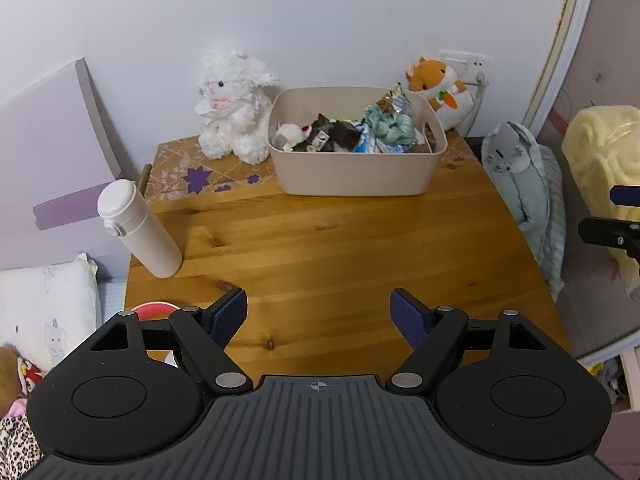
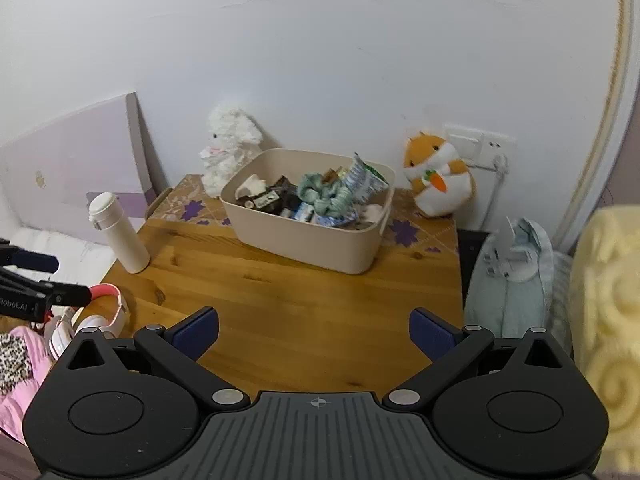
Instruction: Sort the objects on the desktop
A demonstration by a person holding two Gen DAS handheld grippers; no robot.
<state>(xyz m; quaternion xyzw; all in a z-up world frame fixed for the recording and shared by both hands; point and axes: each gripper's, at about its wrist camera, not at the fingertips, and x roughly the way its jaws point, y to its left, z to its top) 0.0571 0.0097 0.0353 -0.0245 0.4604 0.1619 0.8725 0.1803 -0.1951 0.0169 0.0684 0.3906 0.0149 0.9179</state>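
Note:
A beige bin (image 1: 352, 176) (image 2: 296, 240) stands at the back of the wooden table (image 1: 340, 256) (image 2: 304, 312), filled with snack wrappers, a green scrunchie (image 1: 390, 126) (image 2: 324, 196) and small items. A white bottle (image 1: 140, 230) (image 2: 118, 232) stands at the table's left edge. Pink and white headphones (image 2: 106, 312) lie at the front left corner. My left gripper (image 1: 318, 314) is open and empty above the front of the table. My right gripper (image 2: 314, 330) is open and empty, to its right.
A white lamb plush (image 1: 234, 106) (image 2: 230, 146) and an orange hamster plush (image 1: 440, 88) (image 2: 438, 176) sit against the wall (image 1: 320, 20) beside the bin. A pale blue pillow (image 1: 528, 200) (image 2: 512, 280) and yellow blanket (image 2: 608, 320) lie right of the table. Bedding lies left.

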